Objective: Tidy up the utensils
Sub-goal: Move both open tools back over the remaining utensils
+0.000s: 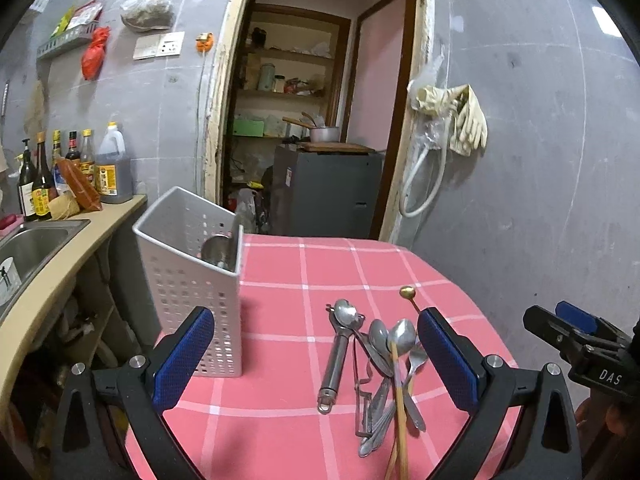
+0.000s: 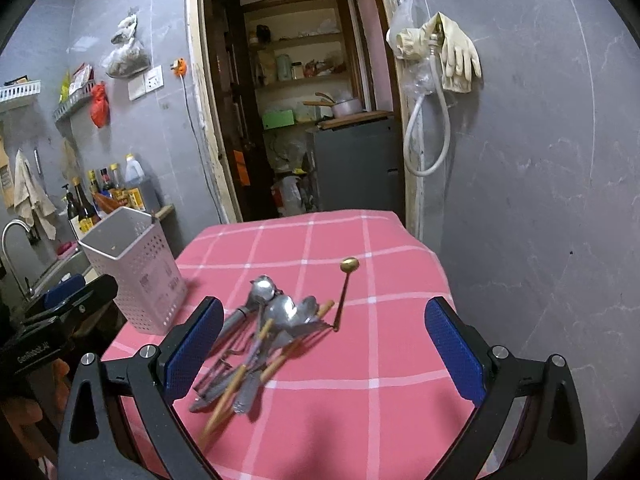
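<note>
Steel utensils (image 2: 256, 344) between right tool (image 2: 324, 340) fingers

On the pink checked bench (image 2: 372, 352), a heap of utensils (image 2: 264, 344) lies between the wide-apart, empty jaws of the right gripper (image 2: 324, 352), nearer its left finger. A white perforated caddy (image 2: 140, 276) stands upright at the bench's left edge, beside the left gripper (image 2: 68, 300).

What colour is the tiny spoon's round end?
Gold; the tiny spoon shows best in the right wrist view.
</note>
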